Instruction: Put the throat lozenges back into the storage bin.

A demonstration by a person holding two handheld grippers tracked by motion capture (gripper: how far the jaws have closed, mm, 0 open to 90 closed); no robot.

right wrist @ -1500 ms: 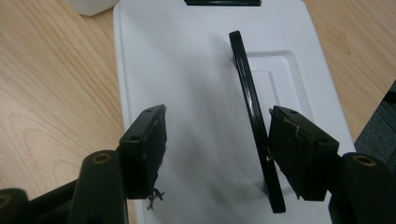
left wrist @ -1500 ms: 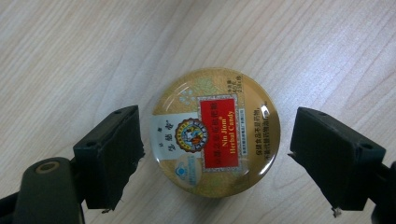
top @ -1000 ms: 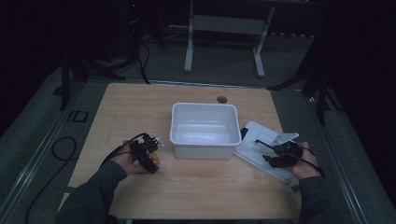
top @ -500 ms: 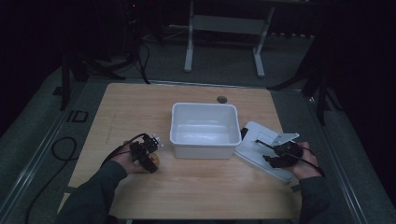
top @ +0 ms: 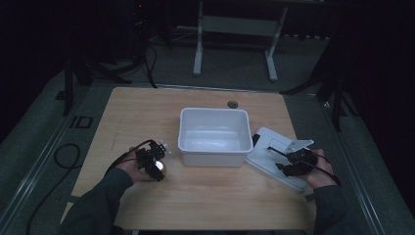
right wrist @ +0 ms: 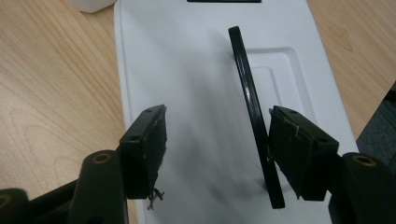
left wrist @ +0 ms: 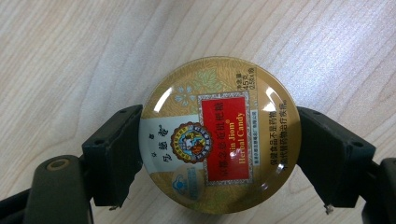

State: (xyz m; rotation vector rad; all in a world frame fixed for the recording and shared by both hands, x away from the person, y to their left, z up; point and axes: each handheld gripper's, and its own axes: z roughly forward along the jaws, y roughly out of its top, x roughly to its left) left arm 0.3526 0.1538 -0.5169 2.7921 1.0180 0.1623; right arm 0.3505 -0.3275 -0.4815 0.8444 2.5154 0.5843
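A round gold candy tin (left wrist: 219, 135) with a red label lies on the wooden table (left wrist: 70, 56). My left gripper (left wrist: 219, 126) is shut on it, one jaw pressed to each side of its rim. In the high view that gripper (top: 156, 164) sits left of a white bin (top: 214, 147), with the tin (top: 160, 169) at its tip. My right gripper (right wrist: 217, 119) is open over a white lid (right wrist: 187, 56). The lid's thin black handle (right wrist: 247, 93) stands between the jaws, close against the right one. In the high view this gripper (top: 288, 165) is over the lid (top: 266, 156), right of the bin.
The empty white bin stands at the table's middle. A small dark round grommet (top: 232, 104) is set in the tabletop behind it. A cable (top: 63, 156) trails off the left edge. Bare wood lies in front of the bin and at the far left.
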